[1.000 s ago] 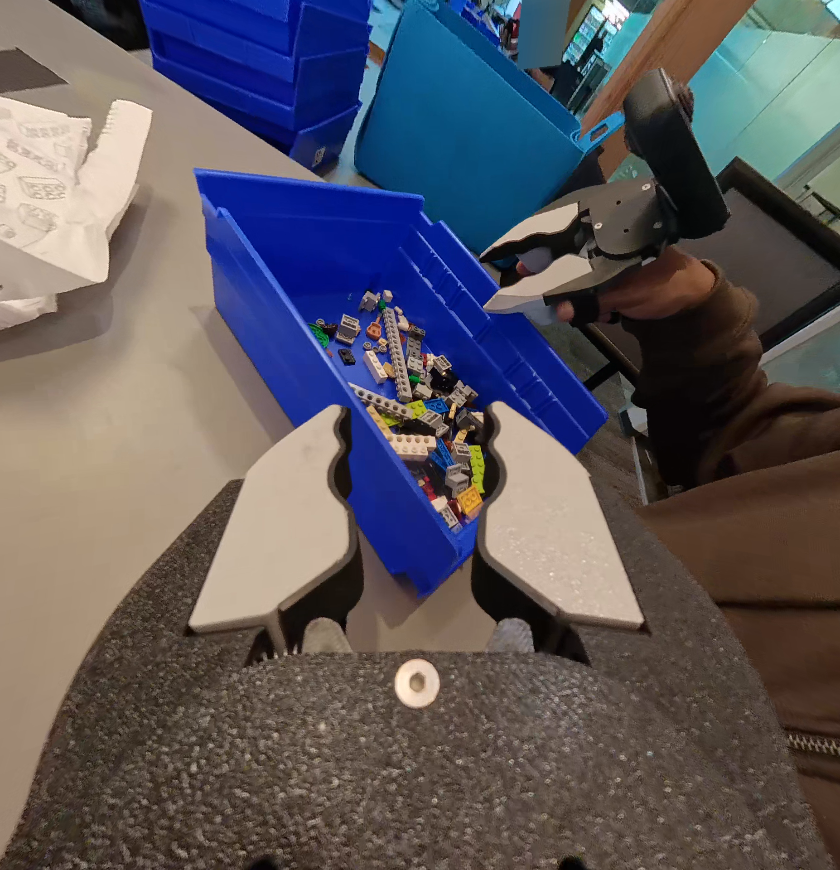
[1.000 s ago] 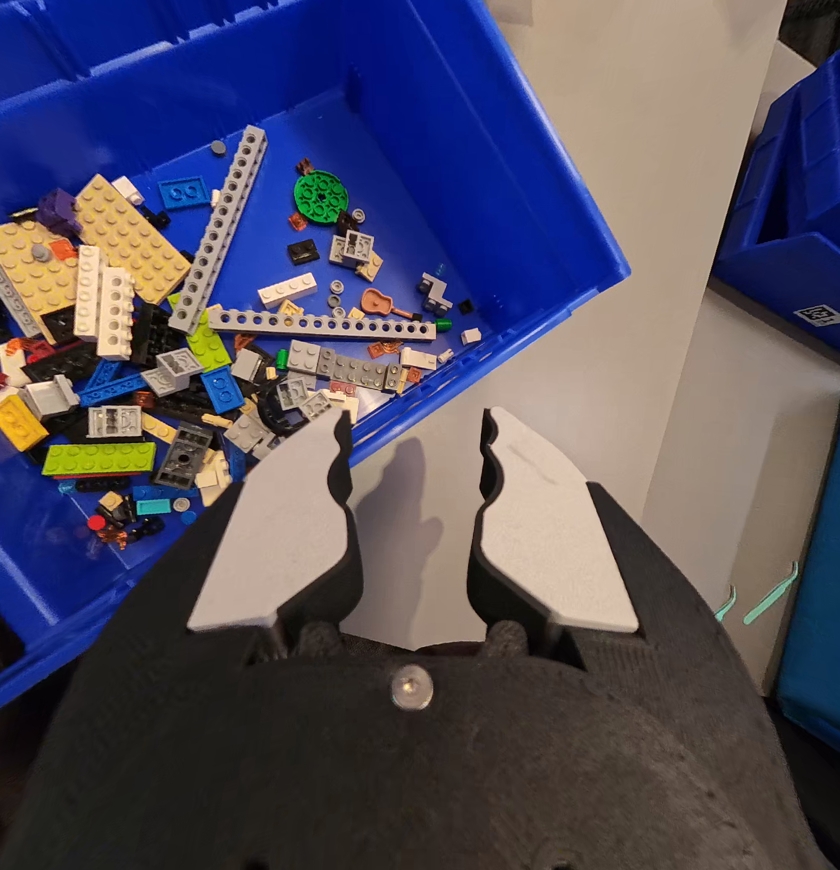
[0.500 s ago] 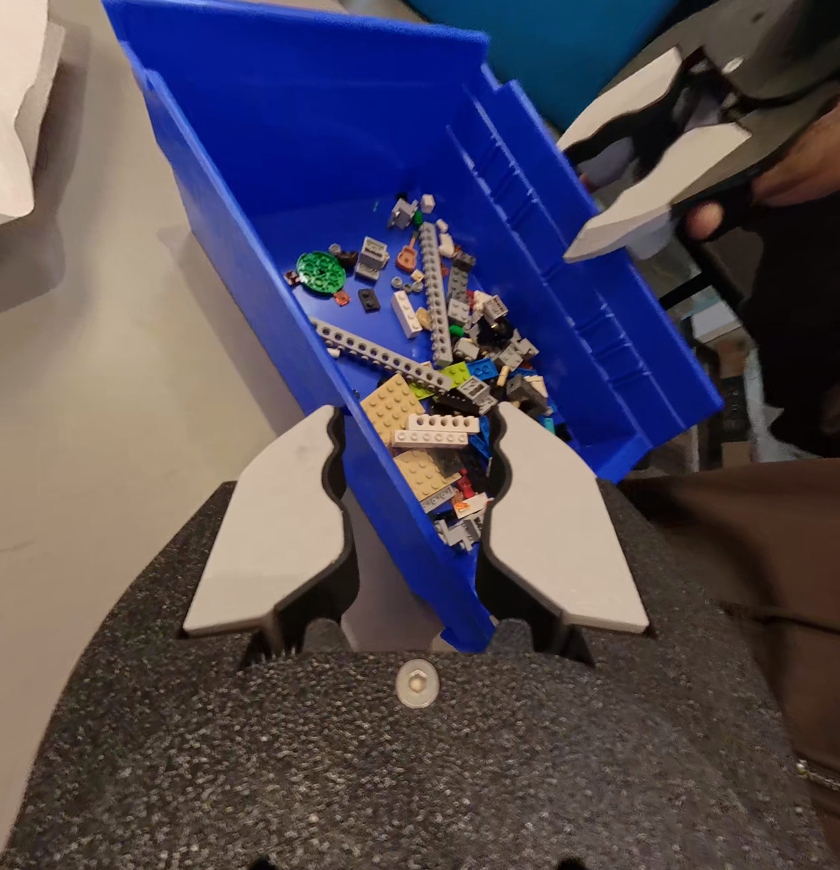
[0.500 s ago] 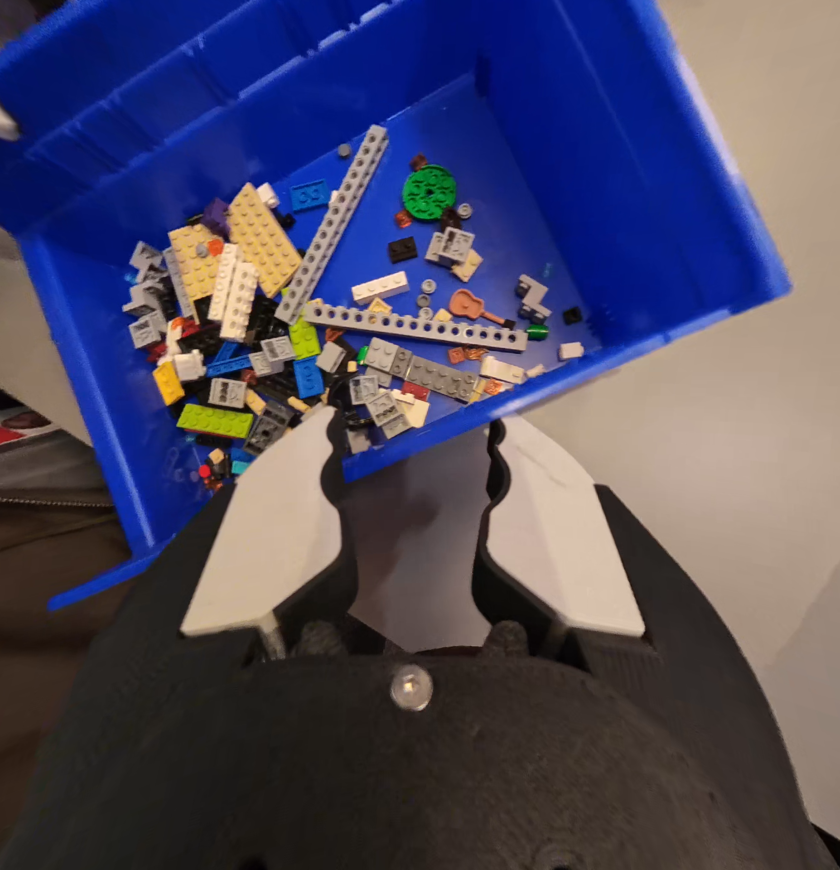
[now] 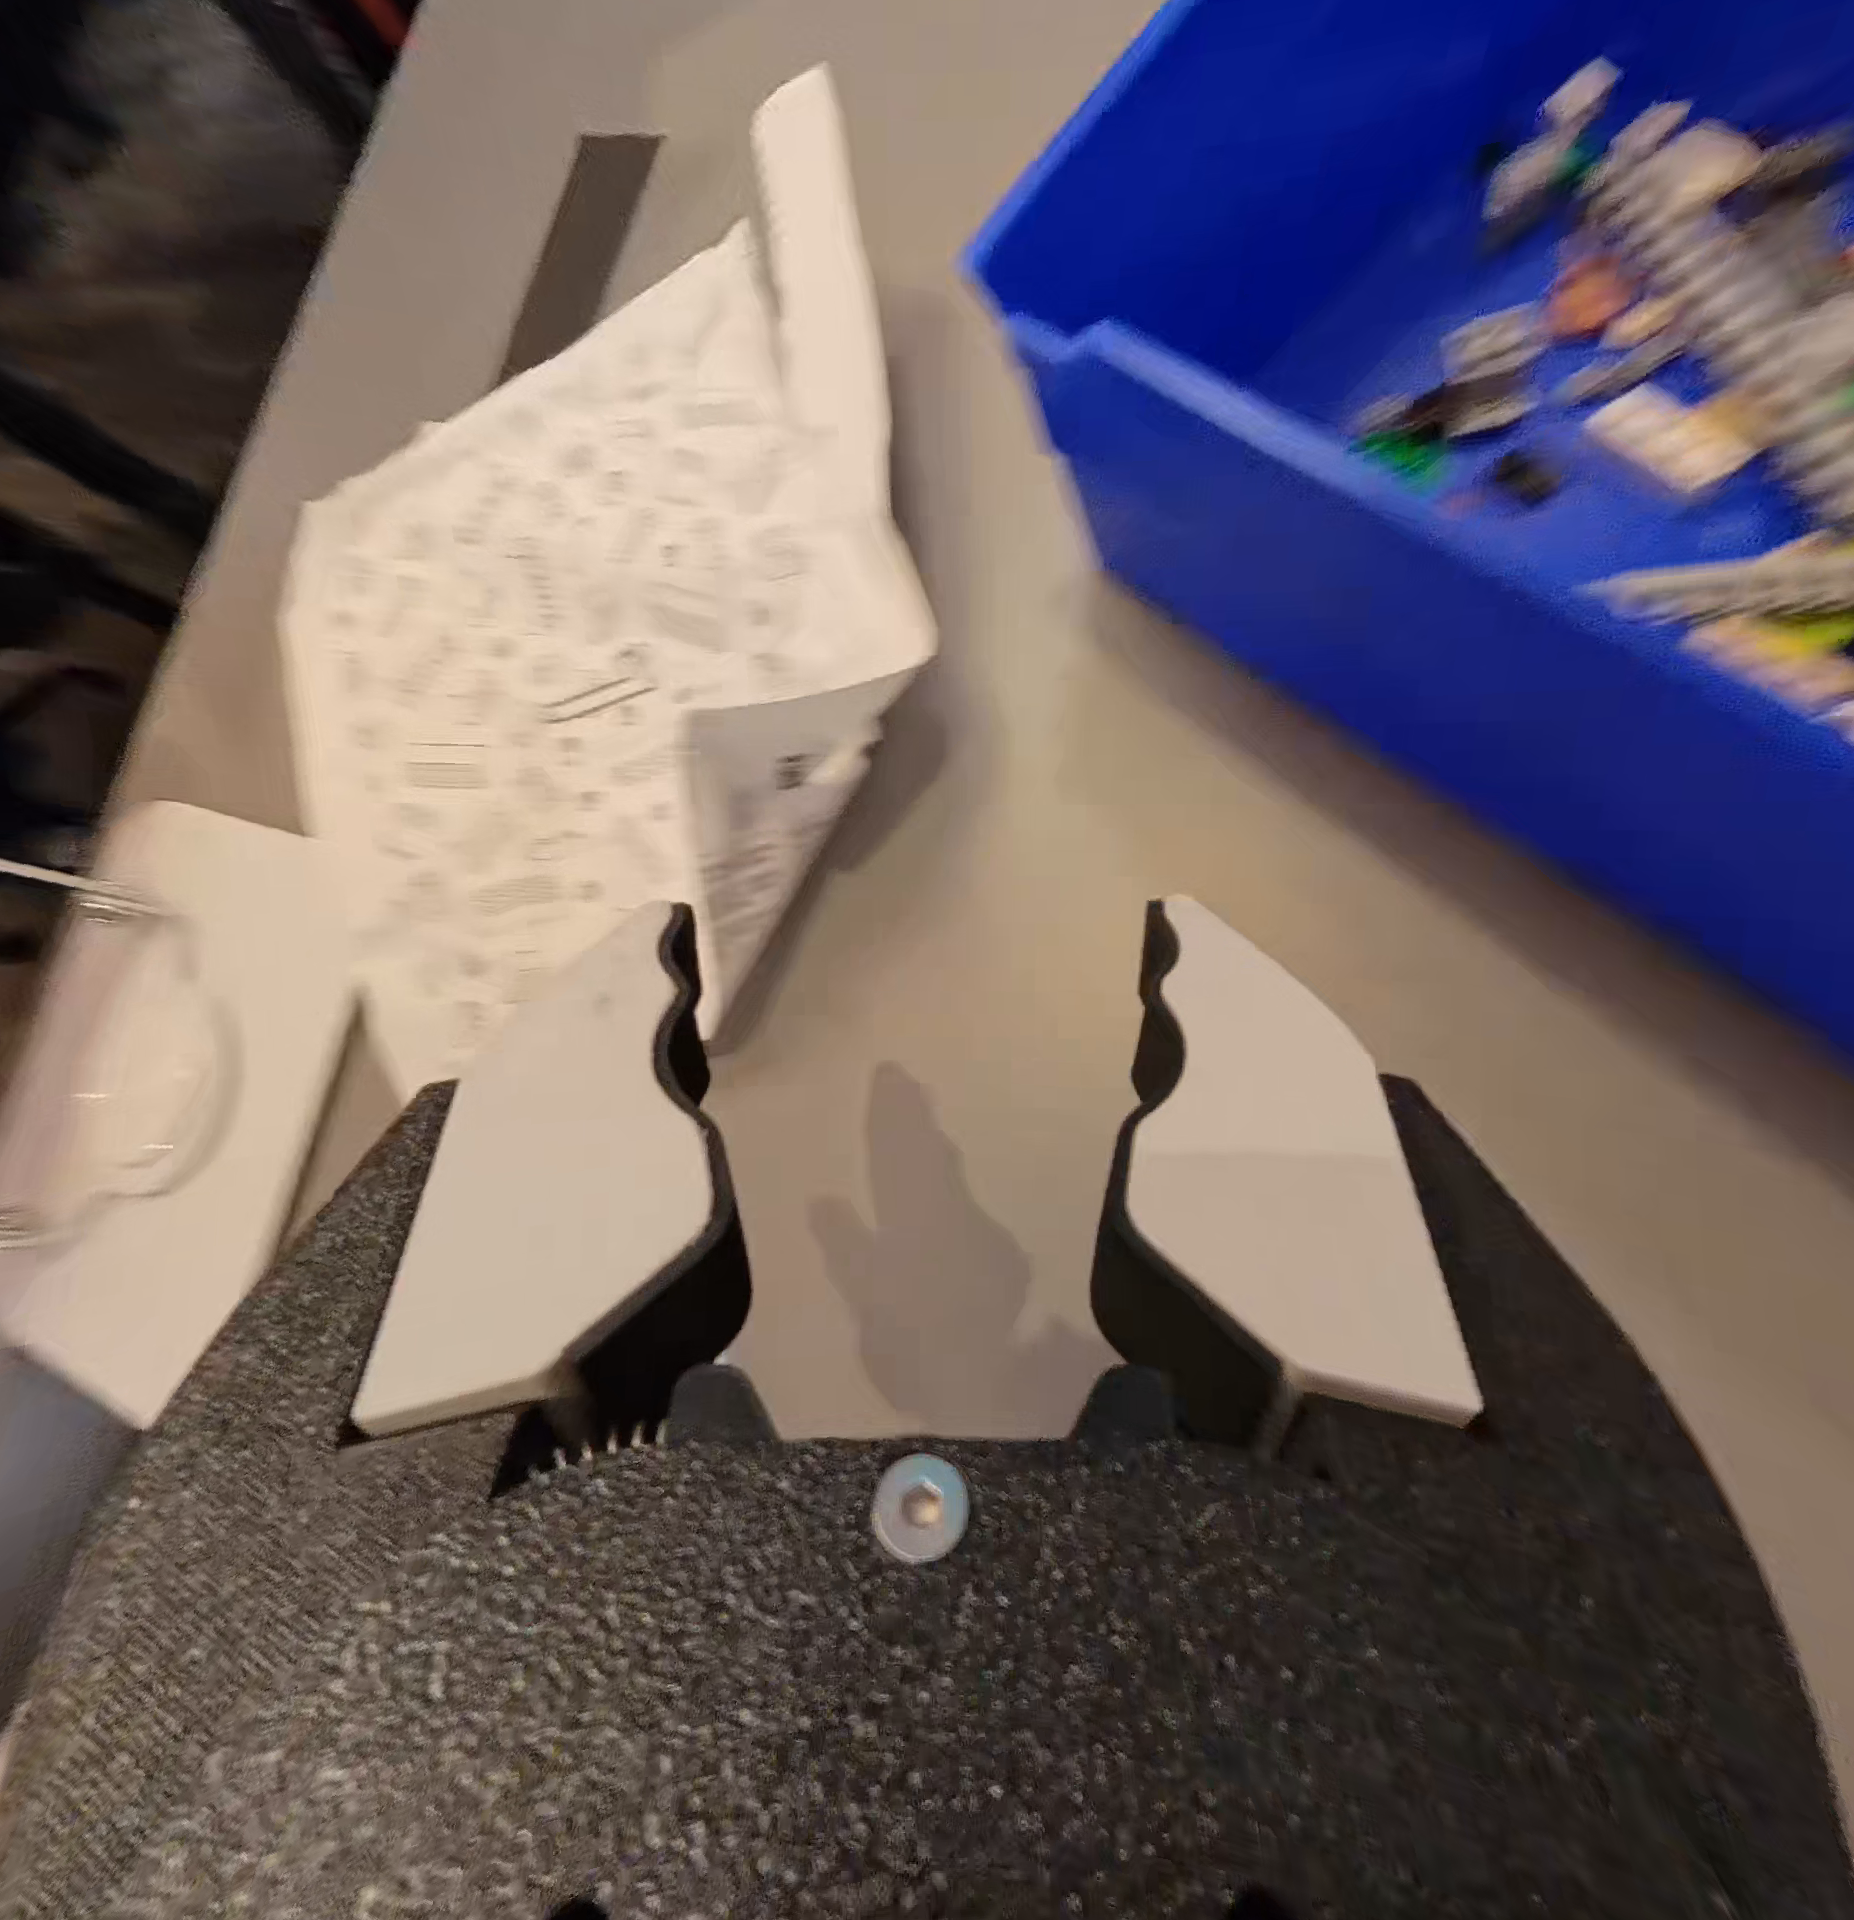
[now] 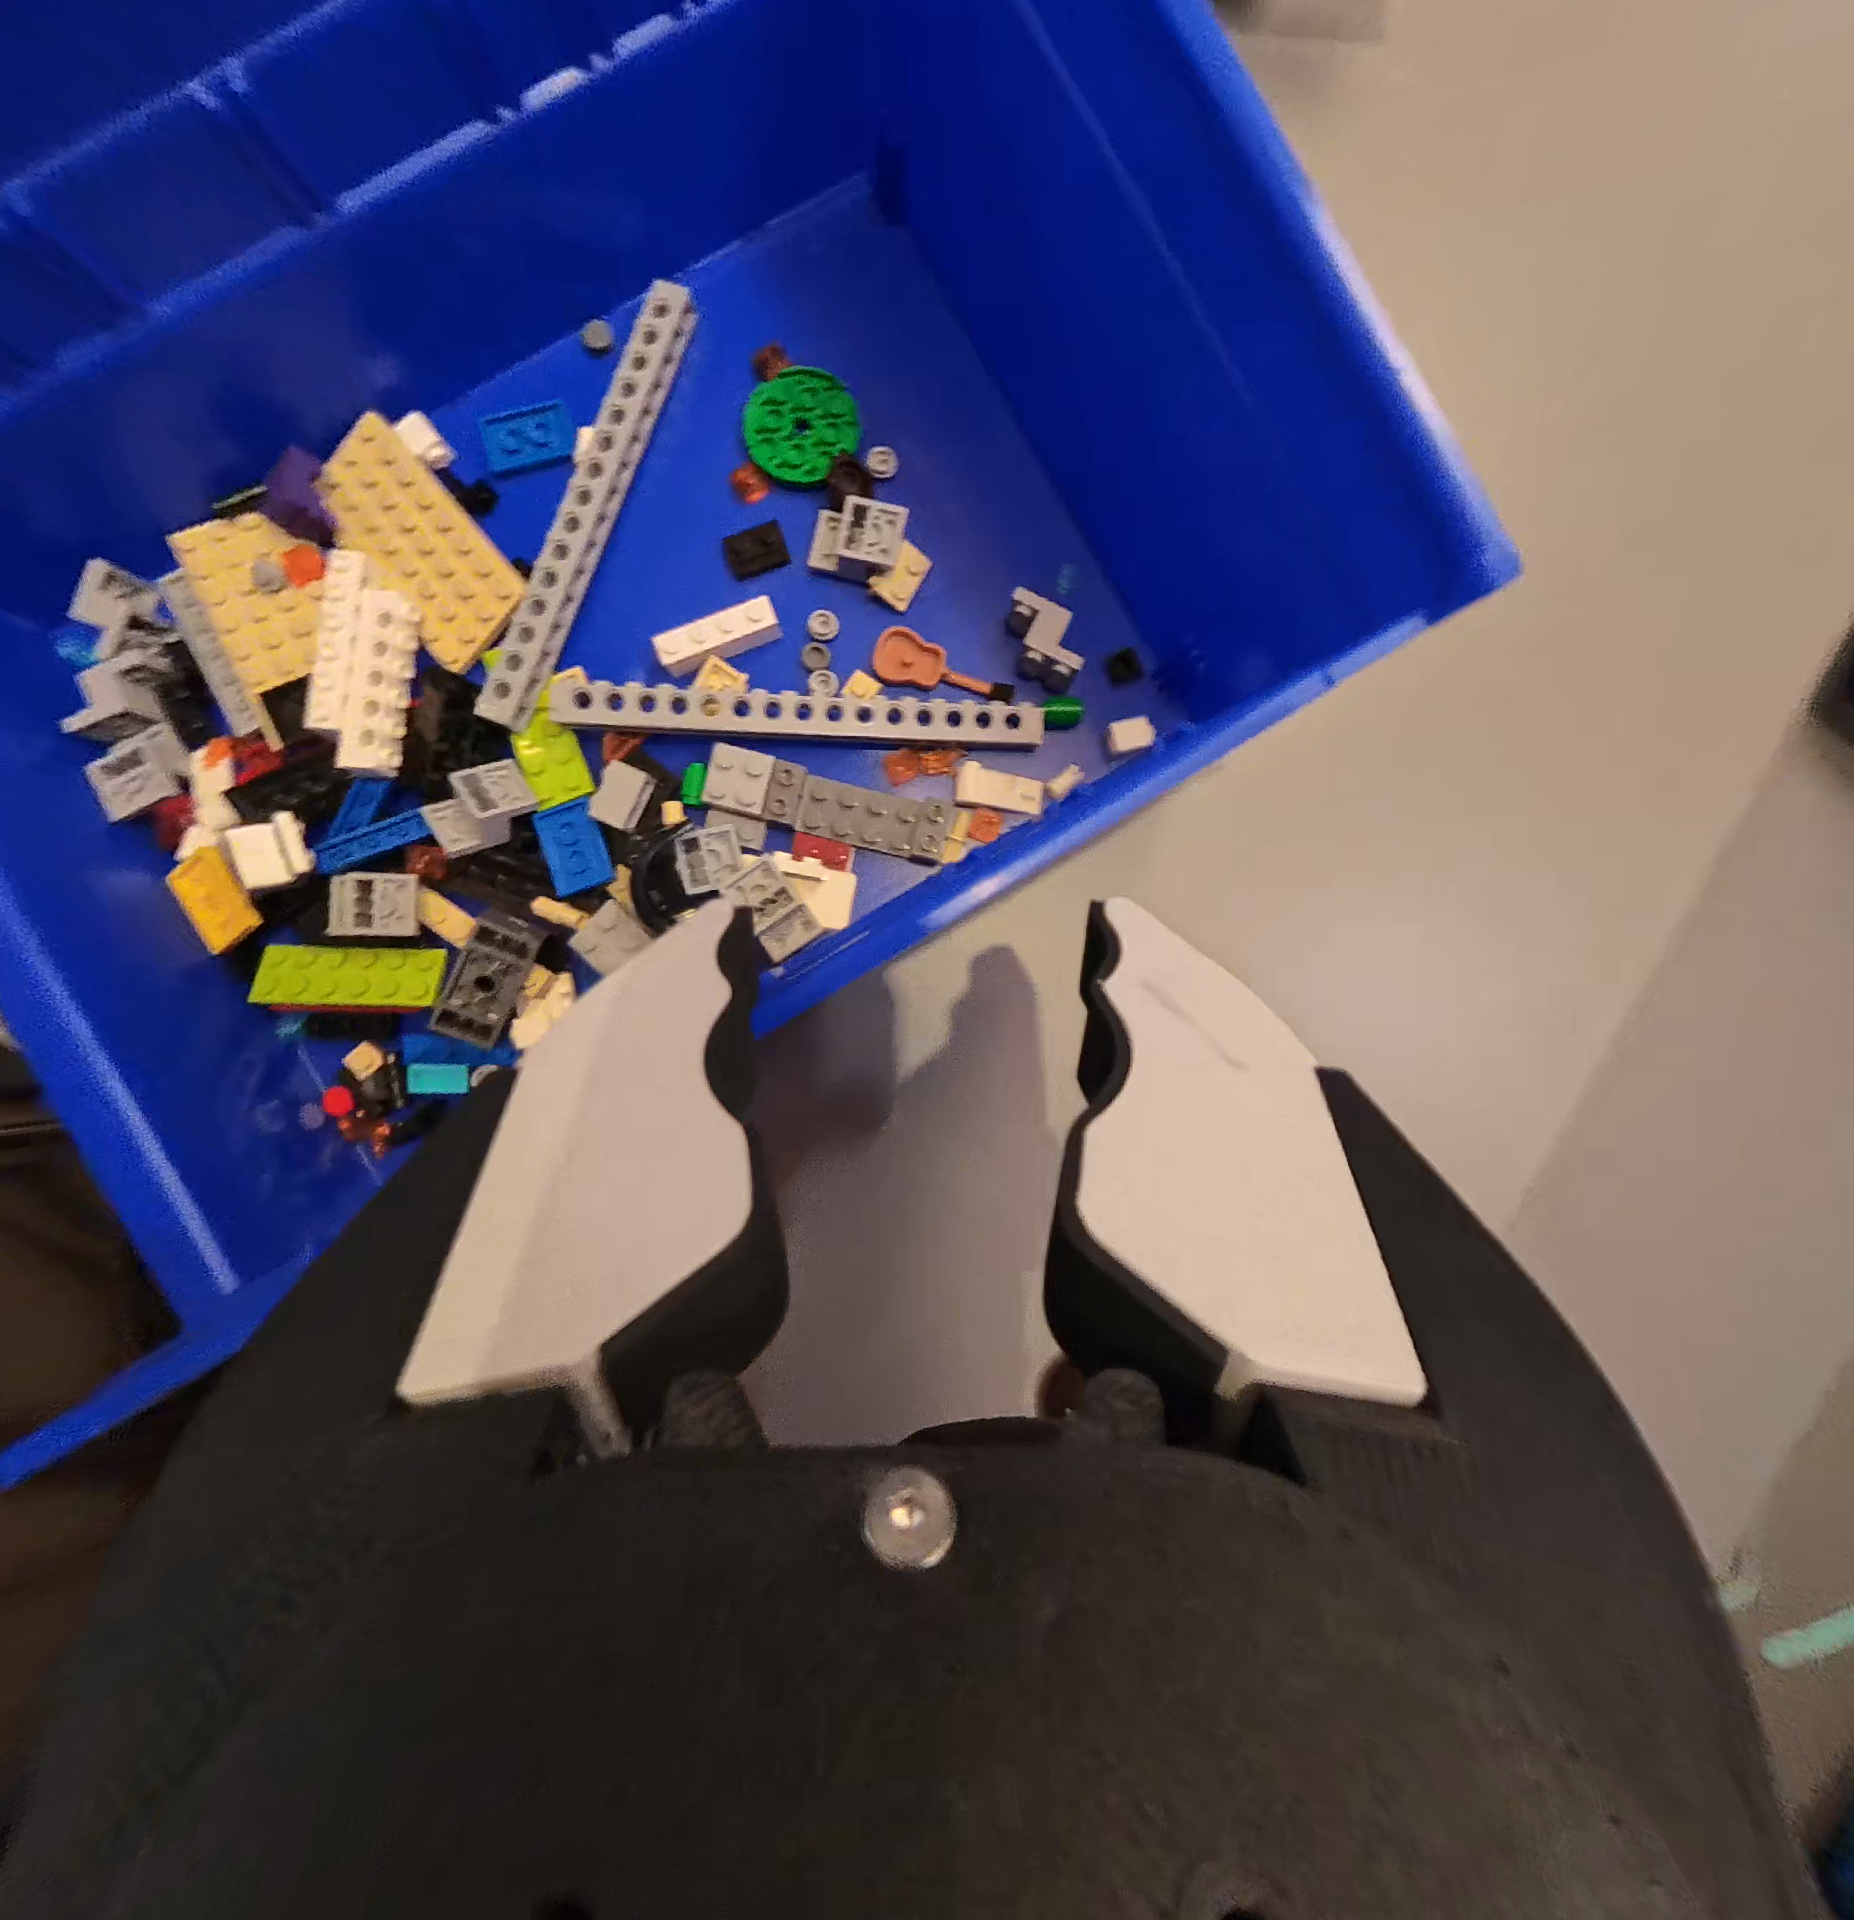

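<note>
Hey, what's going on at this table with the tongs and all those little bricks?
A person is working two hand-held tongs over a grey table. The left tongs are open and hold nothing, hovering beside a crumpled white printed paper bag. The right tongs are also open with nothing between them, at the rim of a blue plastic bin of mixed small toy bricks.

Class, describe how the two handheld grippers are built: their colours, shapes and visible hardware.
Both look alike. The left gripper and right gripper each have a black, grainy, rounded body, one silver screw at the centre, and two light grey wedge-shaped fingers with black, wavy-edged inner pads. No cables or sleeves show.
</note>
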Motion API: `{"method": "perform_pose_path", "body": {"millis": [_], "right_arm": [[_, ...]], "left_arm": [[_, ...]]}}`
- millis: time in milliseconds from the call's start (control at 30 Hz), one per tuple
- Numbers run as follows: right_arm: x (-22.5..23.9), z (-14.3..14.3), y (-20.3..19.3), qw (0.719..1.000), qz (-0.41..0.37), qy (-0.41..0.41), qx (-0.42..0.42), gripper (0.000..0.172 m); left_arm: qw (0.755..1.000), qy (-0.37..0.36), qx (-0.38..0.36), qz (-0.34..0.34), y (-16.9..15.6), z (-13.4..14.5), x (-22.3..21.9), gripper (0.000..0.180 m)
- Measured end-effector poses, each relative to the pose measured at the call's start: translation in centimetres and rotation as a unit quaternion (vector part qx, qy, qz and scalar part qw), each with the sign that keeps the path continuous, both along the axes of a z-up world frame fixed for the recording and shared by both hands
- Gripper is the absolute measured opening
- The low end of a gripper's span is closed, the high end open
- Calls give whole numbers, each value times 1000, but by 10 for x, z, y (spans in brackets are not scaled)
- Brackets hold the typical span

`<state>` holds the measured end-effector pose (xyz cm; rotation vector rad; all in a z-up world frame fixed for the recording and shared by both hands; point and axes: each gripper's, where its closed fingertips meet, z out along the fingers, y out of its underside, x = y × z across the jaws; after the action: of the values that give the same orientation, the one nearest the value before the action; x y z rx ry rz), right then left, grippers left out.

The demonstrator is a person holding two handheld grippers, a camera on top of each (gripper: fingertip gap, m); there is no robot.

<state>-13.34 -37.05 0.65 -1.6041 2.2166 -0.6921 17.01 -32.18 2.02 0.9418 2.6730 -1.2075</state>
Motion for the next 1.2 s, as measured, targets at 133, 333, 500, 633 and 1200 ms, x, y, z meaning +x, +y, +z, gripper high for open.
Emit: {"method": "perform_pose_path", "body": {"millis": [133,333,500,633,1200], "right_arm": [[-3,28,-6,999,0,-16,-40,56],[29,78,23,990,41,-113,-76,50],[72,98,63,975,90,-190,-77,46],[111,119,87,957,113,-259,-65,44],[104,265,337,781,330,-516,-119,28]], "left_arm": [[996,-89,29,-9,-45,-36,33,88],[990,-126,58,-13,-74,-77,44,0],[988,-67,-123,62,-59,2,38,0],[949,-89,-282,111,1,92,32,0],[796,-313,-450,257,301,144,-85,0]]}}
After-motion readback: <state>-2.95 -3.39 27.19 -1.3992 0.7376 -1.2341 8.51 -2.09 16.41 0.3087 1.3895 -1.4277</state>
